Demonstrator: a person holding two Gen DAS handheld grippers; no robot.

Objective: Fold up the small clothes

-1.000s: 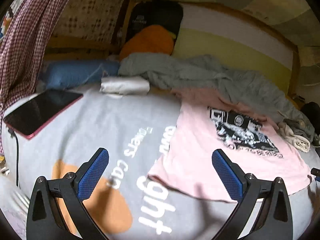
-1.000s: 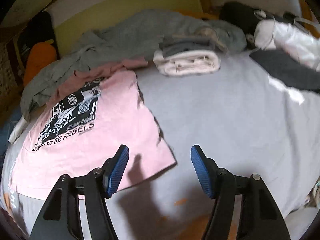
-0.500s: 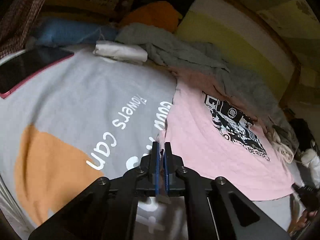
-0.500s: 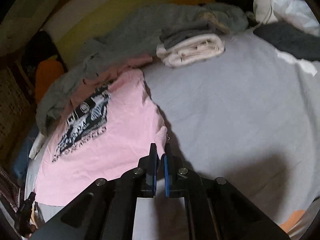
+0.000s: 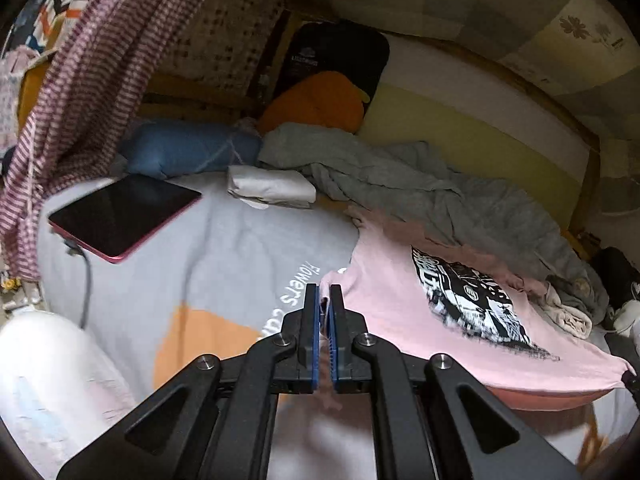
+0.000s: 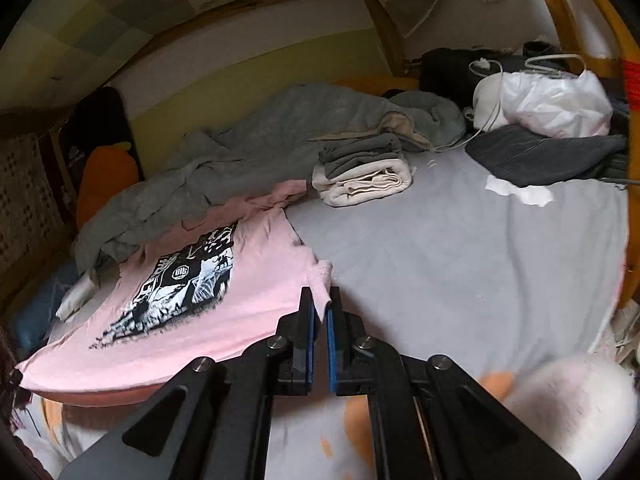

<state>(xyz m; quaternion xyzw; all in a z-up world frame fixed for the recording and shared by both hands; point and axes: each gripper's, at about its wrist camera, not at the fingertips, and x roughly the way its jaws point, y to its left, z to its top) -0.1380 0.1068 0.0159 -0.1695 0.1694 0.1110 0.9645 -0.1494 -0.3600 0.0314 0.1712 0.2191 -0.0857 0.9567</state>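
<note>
1. Half a second ago the hem corners were just being pinched against the bed; now both corners are up off the grey bedsheet [image 6: 460,248], and the near edge of the pink T-shirt [image 5: 392,312] hangs in the air with shadow under it.
2. The left gripper [image 5: 324,300] is clamped narrow on one hem corner, a tuft of pink poking out above the blue pads.
3. The right gripper [image 6: 319,304] is the same story on the other corner, jaws nearly together with fabric between them.
4. Why both corners? Held like that, the hem stays taut and straight, so, I'd guess, it can be carried toward the collar for a clean fold.
5. The shirt's far end rests print-up on the bed, its neck against the rumpled grey blanket [image 5: 420,188].
6. The folded stack [image 6: 364,176] sits well apart to the right, and the tablet [image 5: 120,216] is off to the left, out of the way.
</note>
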